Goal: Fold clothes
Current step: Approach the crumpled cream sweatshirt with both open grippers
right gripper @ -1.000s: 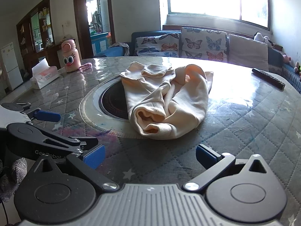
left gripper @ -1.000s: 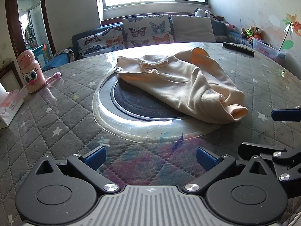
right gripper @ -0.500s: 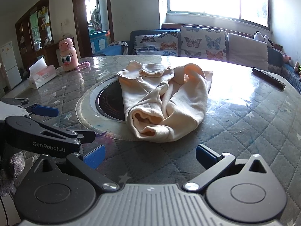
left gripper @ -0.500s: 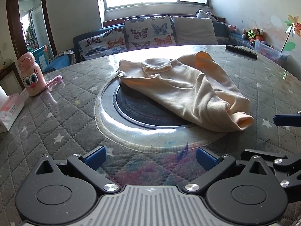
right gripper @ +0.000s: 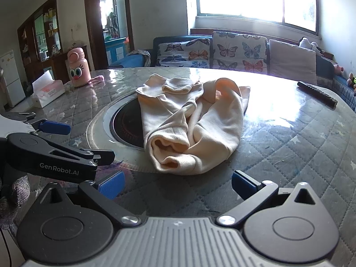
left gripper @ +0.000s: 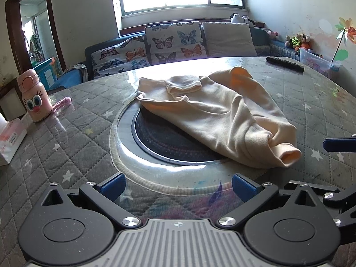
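A cream garment [left gripper: 218, 115] lies crumpled on the round quilted table, partly over the dark round inset [left gripper: 164, 140]. It also shows in the right wrist view [right gripper: 189, 124], with an open cuff facing me. My left gripper [left gripper: 176, 185] is open and empty, short of the garment's near edge. My right gripper [right gripper: 176, 184] is open and empty, just in front of the cuff. The left gripper [right gripper: 53, 158] appears at the left of the right wrist view. A blue fingertip [left gripper: 339, 144] of the right gripper shows at the right edge of the left wrist view.
A pink cartoon bottle [left gripper: 34, 95] and a tissue box [left gripper: 9, 138] stand at the table's left. A black remote [left gripper: 284, 64] lies at the far right. A sofa with butterfly cushions [left gripper: 173, 42] stands behind the table.
Both grippers have moved a little closer to the garment, which looks larger in both views. The garment has not moved. Both grippers stay open.
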Demonstrator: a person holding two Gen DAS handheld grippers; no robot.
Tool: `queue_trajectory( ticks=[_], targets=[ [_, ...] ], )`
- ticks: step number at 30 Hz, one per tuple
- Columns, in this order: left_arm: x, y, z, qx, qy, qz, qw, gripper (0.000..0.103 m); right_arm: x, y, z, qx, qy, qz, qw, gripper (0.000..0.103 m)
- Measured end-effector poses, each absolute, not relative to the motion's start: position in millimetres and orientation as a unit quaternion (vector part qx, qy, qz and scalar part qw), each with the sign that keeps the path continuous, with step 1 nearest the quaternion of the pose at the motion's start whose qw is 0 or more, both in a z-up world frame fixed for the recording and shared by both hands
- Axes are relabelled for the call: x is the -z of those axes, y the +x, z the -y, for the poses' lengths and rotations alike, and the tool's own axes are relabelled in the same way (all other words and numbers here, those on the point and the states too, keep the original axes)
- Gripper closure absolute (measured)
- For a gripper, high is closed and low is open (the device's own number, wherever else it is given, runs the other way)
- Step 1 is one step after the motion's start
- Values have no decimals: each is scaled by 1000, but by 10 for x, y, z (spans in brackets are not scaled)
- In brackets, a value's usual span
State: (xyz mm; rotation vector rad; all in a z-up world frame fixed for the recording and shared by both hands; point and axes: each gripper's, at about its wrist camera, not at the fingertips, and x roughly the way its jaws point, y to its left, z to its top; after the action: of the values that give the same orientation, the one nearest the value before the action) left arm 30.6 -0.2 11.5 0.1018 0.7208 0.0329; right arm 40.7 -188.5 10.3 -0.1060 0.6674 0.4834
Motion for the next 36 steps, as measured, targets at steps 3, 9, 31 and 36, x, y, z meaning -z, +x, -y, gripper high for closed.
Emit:
queue_trajectory(
  ticks=[3, 9, 31, 36],
  targets=[
    [-122, 345, 1, -16, 51, -352, 934, 0, -107, 431, 1883, -235, -52, -324, 915, 0],
    [-137, 428, 6, -15, 54, -351, 935, 0, -123, 491, 1881, -234, -54, -323, 916, 0],
    [-187, 797, -164, -28, 56, -351, 934, 0, -223, 875, 1701, -252, -61, -318, 912, 1],
    [-199, 885, -240, -34, 52, -352, 934, 0, -222, 985, 1640, -261, -60, -320, 909, 9]
  ],
)
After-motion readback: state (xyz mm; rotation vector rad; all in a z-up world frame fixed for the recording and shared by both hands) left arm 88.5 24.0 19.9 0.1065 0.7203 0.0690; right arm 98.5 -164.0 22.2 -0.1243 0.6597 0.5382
